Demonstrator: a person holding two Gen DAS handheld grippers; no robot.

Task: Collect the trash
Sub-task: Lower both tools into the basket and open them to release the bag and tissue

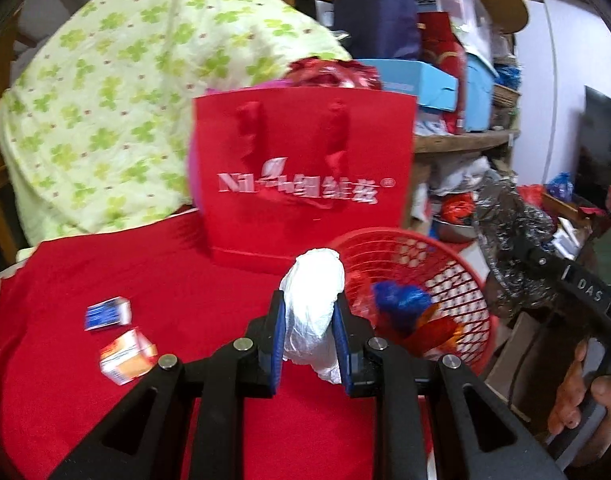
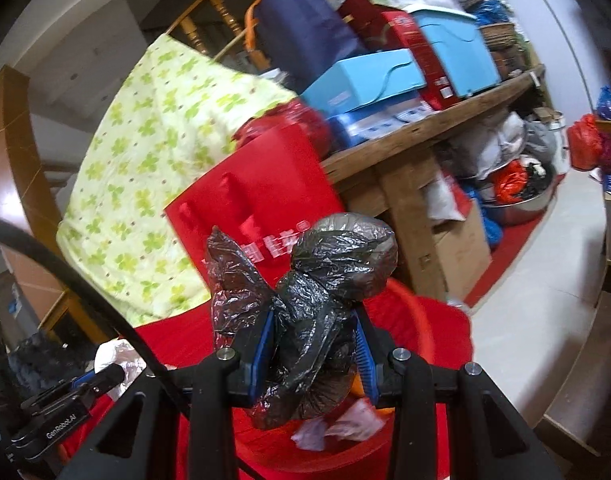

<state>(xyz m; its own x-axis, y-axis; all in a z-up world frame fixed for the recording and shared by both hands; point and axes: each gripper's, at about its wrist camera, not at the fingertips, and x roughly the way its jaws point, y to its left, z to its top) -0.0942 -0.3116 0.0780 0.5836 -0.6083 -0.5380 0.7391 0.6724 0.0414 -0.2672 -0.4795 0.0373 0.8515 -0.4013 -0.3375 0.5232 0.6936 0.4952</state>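
Note:
My left gripper [image 1: 310,312] is shut on a crumpled white plastic bag [image 1: 313,304], held above the red cloth just left of a red mesh basket [image 1: 457,280]. The basket holds blue and orange wrappers [image 1: 401,300]. My right gripper [image 2: 313,336] is shut on a crumpled black plastic bag [image 2: 325,280], held over the red basket [image 2: 409,312]; the same bag shows at the right of the left wrist view [image 1: 509,240]. Two small flattened boxes, one blue [image 1: 107,314] and one orange and white [image 1: 127,356], lie on the red cloth at left.
A red paper gift bag [image 1: 305,176] stands upright behind the basket. A green clover-print quilt [image 1: 105,112] is heaped at back left. A wooden shelf [image 2: 425,128] carries blue and red boxes. Bags and a metal bowl [image 2: 517,200] sit on the floor at right.

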